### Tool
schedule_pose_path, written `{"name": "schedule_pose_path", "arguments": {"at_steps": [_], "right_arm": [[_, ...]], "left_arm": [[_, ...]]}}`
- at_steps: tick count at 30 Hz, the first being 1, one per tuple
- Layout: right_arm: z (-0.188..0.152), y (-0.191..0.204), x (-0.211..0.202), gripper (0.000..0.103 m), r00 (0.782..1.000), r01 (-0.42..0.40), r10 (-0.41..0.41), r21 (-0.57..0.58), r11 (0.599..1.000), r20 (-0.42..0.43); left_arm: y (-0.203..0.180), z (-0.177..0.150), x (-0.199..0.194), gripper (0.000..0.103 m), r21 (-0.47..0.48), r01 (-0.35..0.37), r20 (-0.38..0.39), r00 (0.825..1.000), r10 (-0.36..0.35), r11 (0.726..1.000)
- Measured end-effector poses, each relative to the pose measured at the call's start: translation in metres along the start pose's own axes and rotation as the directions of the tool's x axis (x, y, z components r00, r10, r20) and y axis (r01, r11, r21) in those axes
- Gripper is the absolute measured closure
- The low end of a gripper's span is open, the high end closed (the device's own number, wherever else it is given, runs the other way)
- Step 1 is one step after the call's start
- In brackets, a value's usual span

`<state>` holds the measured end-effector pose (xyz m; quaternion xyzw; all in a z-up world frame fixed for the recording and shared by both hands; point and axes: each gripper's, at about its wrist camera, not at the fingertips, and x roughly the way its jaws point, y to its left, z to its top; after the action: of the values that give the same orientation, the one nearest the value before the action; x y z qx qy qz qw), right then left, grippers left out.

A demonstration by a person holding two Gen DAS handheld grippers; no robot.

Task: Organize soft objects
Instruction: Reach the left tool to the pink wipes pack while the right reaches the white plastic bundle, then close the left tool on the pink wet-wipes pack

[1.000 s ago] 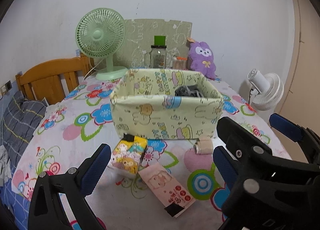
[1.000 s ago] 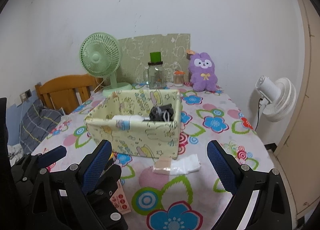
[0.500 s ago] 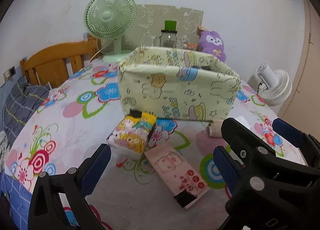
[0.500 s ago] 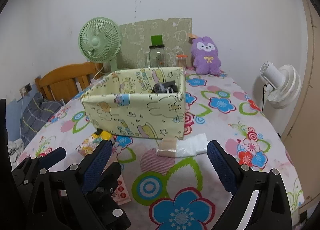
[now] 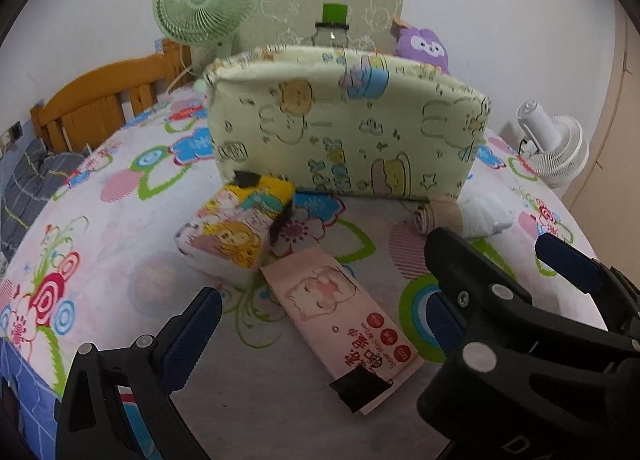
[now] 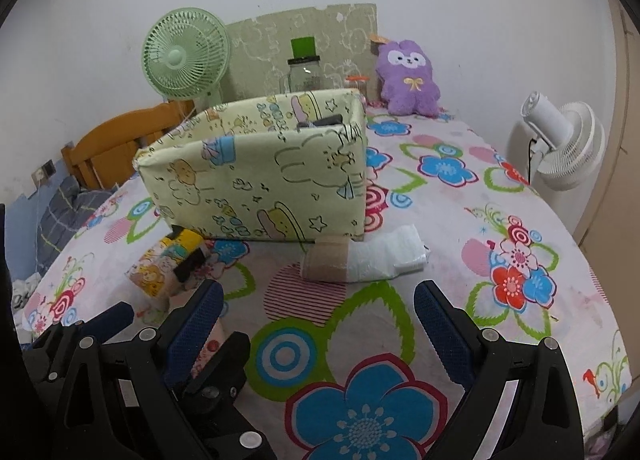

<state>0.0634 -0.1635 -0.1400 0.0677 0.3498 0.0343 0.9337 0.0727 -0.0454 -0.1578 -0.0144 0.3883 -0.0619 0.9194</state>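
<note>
Left wrist view first: the left tool [image 5: 320, 324] hangs low over the flower-print tabletop [image 5: 100, 219] with its blue-padded fingers [image 5: 192, 336] spread wide and nothing between them. Right under the gap lies a flat pink tissue pack with a cat drawing [image 5: 340, 320], black tape on its near end. Just beyond it, touching or nearly so, sits a yellow cartoon-print tissue pack [image 5: 236, 227], also with black tape bits. Behind both stands the pale yellow fabric storage box with cartoon animals [image 5: 348, 131]. At the box's right corner there's a beige roll of cloth [image 5: 436, 215] lying beside a crumpled white plastic bag [image 5: 484, 211]. The right tool [image 5: 568, 268] pokes in from the right side, also wide open.

Right wrist view: the right tool [image 6: 316, 328] is gaping open too, holding nothing, hovering over a blue flower on the cloth. Ahead of it the beige roll [image 6: 324, 264] and the white bag [image 6: 384, 256] lie together, just in front of the box [image 6: 260, 179], which has something dark inside, can't tell what. The yellow pack [image 6: 168, 264] is off to the left, and the left tool [image 6: 120, 320] shows in the bottom-left corner. At the back: a green desk fan [image 6: 184, 55], a glass jar with a green lid [image 6: 304, 71] and a purple plush bunny [image 6: 408, 79] against the wall, plus a white fan [image 6: 560, 147] beside the tabletop.
</note>
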Motion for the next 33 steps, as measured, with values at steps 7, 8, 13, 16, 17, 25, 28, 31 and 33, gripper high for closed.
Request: {"name": "schedule_pose_path", "arguments": {"at_steps": [7, 8, 13, 16, 17, 25, 28, 31, 33], "right_arm": [[0.0, -0.008, 0.009, 0.005, 1.0, -0.001, 0.001, 0.019, 1.0, -0.017], [0.0, -0.009, 0.01, 0.005, 1.0, -0.001, 0.001, 0.02, 1.0, -0.019], [0.0, -0.014, 0.012, 0.005, 1.0, 0.0, 0.0, 0.032, 0.999, -0.024], [0.0, -0.016, 0.012, 0.005, 1.0, 0.002, -0.001, 0.037, 0.999, -0.023], [0.0, -0.017, 0.012, 0.005, 1.0, 0.002, -0.001, 0.039, 0.999, -0.022], [0.001, -0.025, 0.009, 0.005, 1.0, 0.006, -0.005, 0.055, 0.998, -0.014], [0.002, -0.026, 0.01, 0.005, 1.0, 0.007, -0.006, 0.058, 0.998, -0.015], [0.004, -0.028, 0.011, 0.005, 1.0, 0.007, -0.006, 0.062, 0.998, -0.014], [0.006, -0.029, 0.011, 0.005, 1.0, 0.007, -0.006, 0.065, 0.998, -0.011]], "left_arm": [[-0.012, -0.006, 0.005, 0.01, 0.037, -0.054, -0.006, 0.998, 0.055, 0.998], [-0.015, -0.008, 0.003, 0.013, 0.036, -0.047, -0.002, 0.999, 0.047, 0.998], [-0.022, -0.008, 0.003, 0.022, 0.051, -0.033, 0.005, 0.999, 0.033, 0.998], [-0.025, -0.007, 0.003, 0.03, 0.059, -0.021, 0.01, 1.0, 0.02, 0.998], [-0.027, -0.007, 0.003, 0.033, 0.062, -0.017, 0.012, 1.0, 0.017, 0.998], [-0.032, -0.001, 0.005, 0.063, 0.079, 0.011, 0.019, 1.0, -0.013, 0.997], [-0.032, 0.001, 0.007, 0.063, 0.081, 0.011, 0.015, 1.0, -0.013, 0.997], [-0.031, 0.005, 0.009, 0.063, 0.077, 0.015, 0.002, 1.0, -0.015, 0.997], [-0.029, 0.009, 0.011, 0.063, 0.063, 0.014, -0.005, 1.0, -0.014, 0.998]]}}
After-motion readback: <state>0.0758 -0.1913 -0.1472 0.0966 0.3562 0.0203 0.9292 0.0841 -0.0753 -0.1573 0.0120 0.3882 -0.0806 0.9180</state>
